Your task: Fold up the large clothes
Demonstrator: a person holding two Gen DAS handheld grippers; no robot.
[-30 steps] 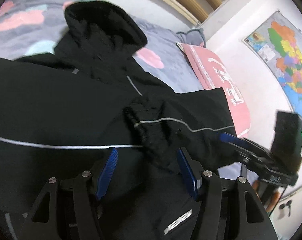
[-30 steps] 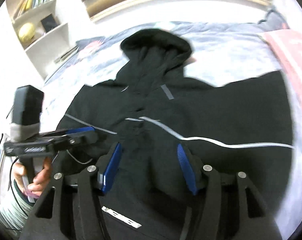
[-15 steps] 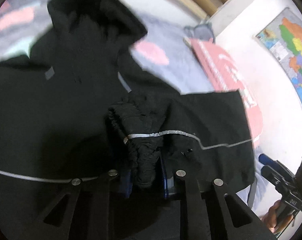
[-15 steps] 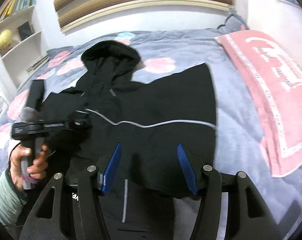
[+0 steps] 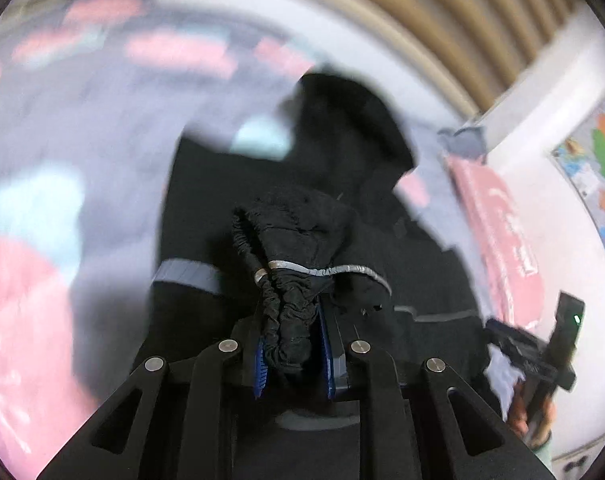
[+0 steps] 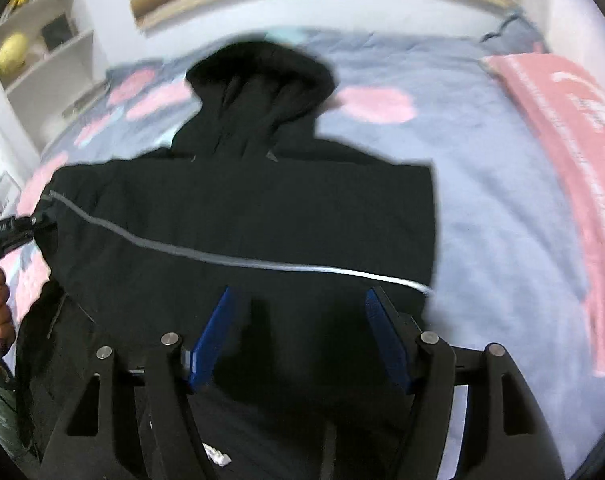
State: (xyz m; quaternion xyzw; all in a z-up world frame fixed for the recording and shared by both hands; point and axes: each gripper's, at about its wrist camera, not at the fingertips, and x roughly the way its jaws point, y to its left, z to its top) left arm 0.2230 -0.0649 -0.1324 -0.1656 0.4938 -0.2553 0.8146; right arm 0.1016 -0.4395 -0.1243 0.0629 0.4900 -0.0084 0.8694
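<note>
On the grey flowered bedspread (image 6: 482, 152) my black hooded jacket (image 6: 262, 208) lies spread, hood away from me. My left gripper (image 5: 292, 354) pinches its elastic sleeve cuff (image 5: 286, 320). My right gripper (image 6: 298, 340), jaws just widening, hovers empty over the hem.

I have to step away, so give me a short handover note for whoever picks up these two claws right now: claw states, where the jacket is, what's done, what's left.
Left claw: shut on the sleeve cuff, a bunched elastic end with a reflective strip, held off to the left side of the jacket.
Right claw: open, its jaws have just been opening; it hovers over the lower body, gripping nothing.
Black hooded jacket: lies flat on the floral bed cover, hood toward the headboard.
Done: the right side looks folded in, with a straight edge.
Left: probably lay the held sleeve across the body, then fold the jacket up.
</note>
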